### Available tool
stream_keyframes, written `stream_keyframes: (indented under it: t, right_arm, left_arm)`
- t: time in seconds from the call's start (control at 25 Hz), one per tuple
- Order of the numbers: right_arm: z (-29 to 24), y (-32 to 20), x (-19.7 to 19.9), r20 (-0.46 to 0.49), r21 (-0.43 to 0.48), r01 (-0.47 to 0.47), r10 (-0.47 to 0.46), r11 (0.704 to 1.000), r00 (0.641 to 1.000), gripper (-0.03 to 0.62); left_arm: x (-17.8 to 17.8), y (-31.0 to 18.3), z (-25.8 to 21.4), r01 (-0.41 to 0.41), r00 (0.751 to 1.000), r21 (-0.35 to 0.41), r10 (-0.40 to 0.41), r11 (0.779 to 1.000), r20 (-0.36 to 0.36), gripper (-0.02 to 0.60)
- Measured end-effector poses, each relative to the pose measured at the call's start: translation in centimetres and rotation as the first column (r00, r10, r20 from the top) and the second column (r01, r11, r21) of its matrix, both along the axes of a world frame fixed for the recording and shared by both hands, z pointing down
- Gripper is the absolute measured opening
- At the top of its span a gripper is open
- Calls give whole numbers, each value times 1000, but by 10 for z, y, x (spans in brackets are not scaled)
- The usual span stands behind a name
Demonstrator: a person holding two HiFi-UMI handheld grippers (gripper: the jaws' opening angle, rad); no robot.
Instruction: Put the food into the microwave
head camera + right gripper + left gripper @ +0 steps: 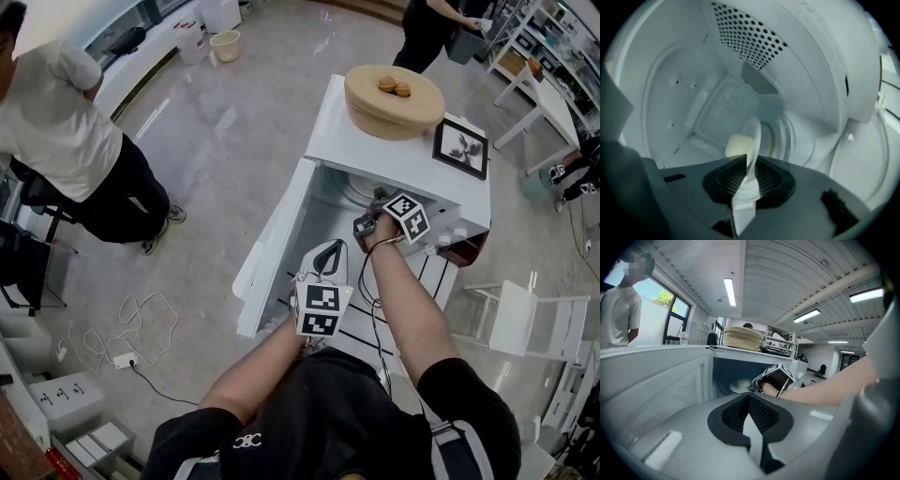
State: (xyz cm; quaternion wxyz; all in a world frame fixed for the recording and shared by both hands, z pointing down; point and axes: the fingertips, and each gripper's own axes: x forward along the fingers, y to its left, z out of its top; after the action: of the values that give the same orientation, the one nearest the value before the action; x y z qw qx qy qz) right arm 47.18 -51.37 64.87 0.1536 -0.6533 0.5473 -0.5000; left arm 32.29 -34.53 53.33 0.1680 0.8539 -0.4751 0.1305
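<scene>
Microwave interior (670, 93) | plate (753, 136) bearing pale food (736, 144) | right tongs (747, 163) on rim

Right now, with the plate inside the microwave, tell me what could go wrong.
The right tool pinches the plate only at its rim, so the plate may tip and the food could slide off. The microwave walls sit close around the tool, so pulling out carelessly might bump the plate.

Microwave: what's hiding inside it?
Inside the microwave, the right gripper holds a white plate carrying a pale lump of food. The plate hides part of the food and the back wall behind it.
</scene>
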Motion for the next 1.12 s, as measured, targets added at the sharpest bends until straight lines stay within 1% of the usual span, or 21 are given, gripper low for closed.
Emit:
stream_keyframes:
  t: [0.12, 0.28, 0.4, 0.52, 0.6, 0.68, 0.76, 0.8, 0.84, 0.88, 0.96, 1.04, 1.12]
  right_arm:
    - [-2, 2, 0, -120, -8, 42, -43, 999, 992, 55]
    - [-5, 2, 1, -269, -52, 76, -87, 996, 959, 78]
    - [-3, 4, 4, -346, -88, 83, -109, 993, 932, 101]
    - [-3, 6, 6, -404, -111, 75, -114, 991, 908, 114]
    - [-4, 7, 11, -458, -126, 46, -99, 991, 883, 131]
    - [-5, 9, 16, -526, -143, 18, -91, 990, 846, 144]
    - [-5, 10, 17, -584, -164, 14, -108, 986, 805, 144]
    - [-5, 10, 16, -603, -171, 18, -119, 985, 789, 146]
    - [-5, 10, 15, -612, -174, 21, -125, 985, 781, 146]
    - [-5, 11, 15, -609, -172, 23, -125, 985, 783, 146]
    - [-7, 13, 13, -579, -152, 31, -115, 988, 808, 146]
    - [-13, 17, 9, -547, -124, 62, -121, 990, 828, 138]
    - [-20, 25, 2, -554, -85, 113, -141, 990, 821, 47]
  left_arm:
    - [2, 3, 4, 1, 1000, -11, -1, 1000, 0, 8]
    - [0, 6, 10, 7, 1000, -24, -7, 1000, 4, 8]
    - [1, 7, 12, 6, 1000, -31, -6, 1000, 5, 8]
    - [3, 7, 12, 4, 1000, -29, -4, 1000, 5, 8]
    - [3, 8, 12, 3, 1000, -28, -3, 1000, 7, 8]
    - [2, 10, 11, 1, 1000, -28, -1, 1000, 9, 8]
    - [0, 10, 12, 3, 1000, -28, -3, 1000, 12, 8]
    - [-1, 10, 13, 6, 1000, -30, -6, 1000, 13, 8]
    - [-3, 10, 13, 9, 1000, -31, -9, 999, 13, 8]
    - [-4, 10, 13, 12, 1000, -32, -11, 999, 13, 8]
    - [-5, 9, 12, 16, 1000, -30, -16, 999, 12, 8]
    - [-6, 8, 11, 18, 1000, -28, -18, 999, 12, 8]
    - [-6, 8, 11, 18, 1000, -29, -17, 999, 14, 8]
